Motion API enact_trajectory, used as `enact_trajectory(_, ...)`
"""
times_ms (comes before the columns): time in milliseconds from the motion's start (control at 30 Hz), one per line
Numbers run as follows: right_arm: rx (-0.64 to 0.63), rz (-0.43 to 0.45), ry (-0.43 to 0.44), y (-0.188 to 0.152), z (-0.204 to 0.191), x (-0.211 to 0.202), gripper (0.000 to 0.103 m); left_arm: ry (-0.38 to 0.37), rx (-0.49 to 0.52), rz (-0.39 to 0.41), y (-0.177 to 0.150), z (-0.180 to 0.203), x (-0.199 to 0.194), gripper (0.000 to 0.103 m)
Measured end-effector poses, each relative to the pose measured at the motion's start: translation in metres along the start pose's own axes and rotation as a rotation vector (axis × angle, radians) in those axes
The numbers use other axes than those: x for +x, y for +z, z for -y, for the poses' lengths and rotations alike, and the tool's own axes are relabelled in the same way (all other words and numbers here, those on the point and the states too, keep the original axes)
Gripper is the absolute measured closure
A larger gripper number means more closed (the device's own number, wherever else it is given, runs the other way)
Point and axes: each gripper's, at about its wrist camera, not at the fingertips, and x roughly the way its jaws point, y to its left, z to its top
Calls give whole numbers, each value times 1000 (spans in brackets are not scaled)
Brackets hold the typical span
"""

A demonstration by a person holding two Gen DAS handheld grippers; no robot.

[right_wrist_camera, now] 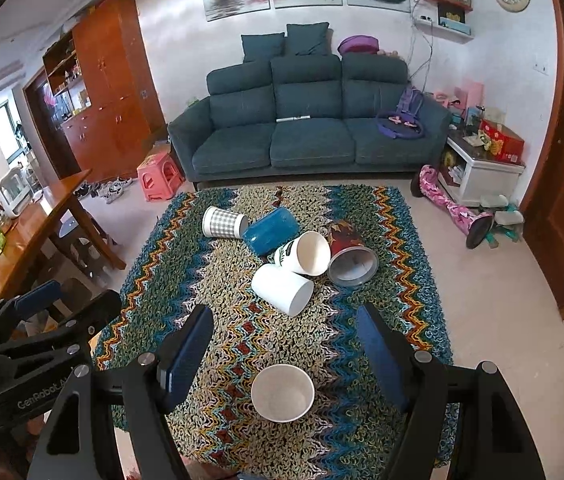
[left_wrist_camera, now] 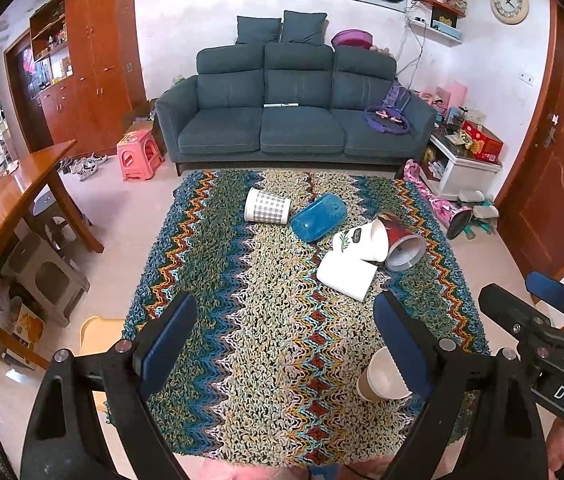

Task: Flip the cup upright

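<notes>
Item: table surface under a zigzag knitted cloth [right_wrist_camera: 242, 340], which we are viewing from both wrist cameras.

Upright paper cup [right_wrist_camera: 282, 393]: we are seeing it standing mouth up at the near end of the cloth, empty, white inside, brown outside. In the right wrist view it is sitting between and below the two fingers, touched by neither.

Cups lying on their sides, clustered toward the far half of the cloth:
- checked cup [right_wrist_camera: 224, 222], farthest left, its mouth end touching the blue one;
- blue cup [right_wrist_camera: 272, 230], translucent, lying just right of the checked cup;
- white printed cup [right_wrist_camera: 305, 253], mouth facing us, resting against the blue cup and the red cup;
- red cup [right_wrist_camera: 351, 258], mouth toward us, farthest right;
- plain white cup [right_wrist_camera: 282, 289], nearest of the cluster, lying just in front of the printed cup.

Right gripper [right_wrist_camera: 285, 344]: we are finding its blue-padded fingers spread wide and holding nothing. The plain white cup is lying just beyond the fingertips.

Left gripper [left_wrist_camera: 283, 332]: fingers likewise spread wide, empty, hovering over bare cloth; its right finger [left_wrist_camera: 401, 344] is partly covering the upright paper cup in that view.

Surroundings: teal sofa [left_wrist_camera: 293, 116] behind the table, pink stool [left_wrist_camera: 140, 154] to its left, wooden side table [left_wrist_camera: 14, 192] at far left.
</notes>
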Motion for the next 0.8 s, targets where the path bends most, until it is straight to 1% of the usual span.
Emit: enact_trajectory(800,-10,-24,-13,-3,-3,7,28,1,-7,-12,0,-3,0,11)
